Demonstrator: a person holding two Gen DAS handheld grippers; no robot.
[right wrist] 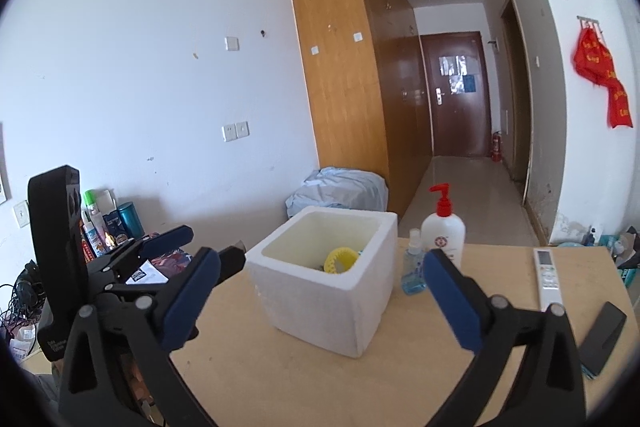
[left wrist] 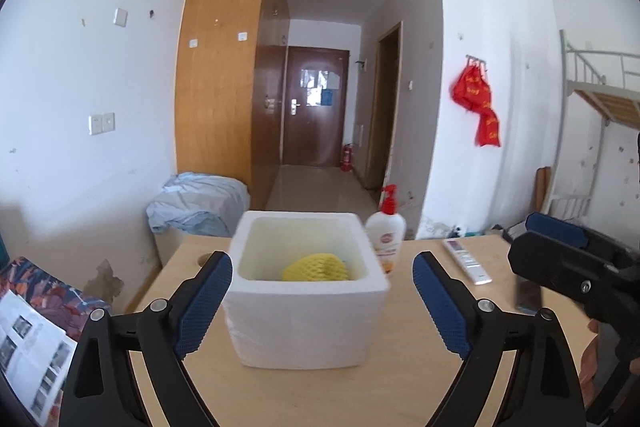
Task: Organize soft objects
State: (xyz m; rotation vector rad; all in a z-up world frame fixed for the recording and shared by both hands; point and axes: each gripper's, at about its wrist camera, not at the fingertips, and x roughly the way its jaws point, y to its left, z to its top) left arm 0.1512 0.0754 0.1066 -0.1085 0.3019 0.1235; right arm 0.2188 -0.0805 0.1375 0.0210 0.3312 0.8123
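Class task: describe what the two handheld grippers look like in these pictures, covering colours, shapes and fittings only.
The left gripper and the right gripper look alike: black plastic frames with triangular cut-outs, round silver pivot bolts, and two fingers faced with long, textured blue pads. From the right view, the left gripper's tall black body bears small white lettering, too small to read. No cables or sleeves show.
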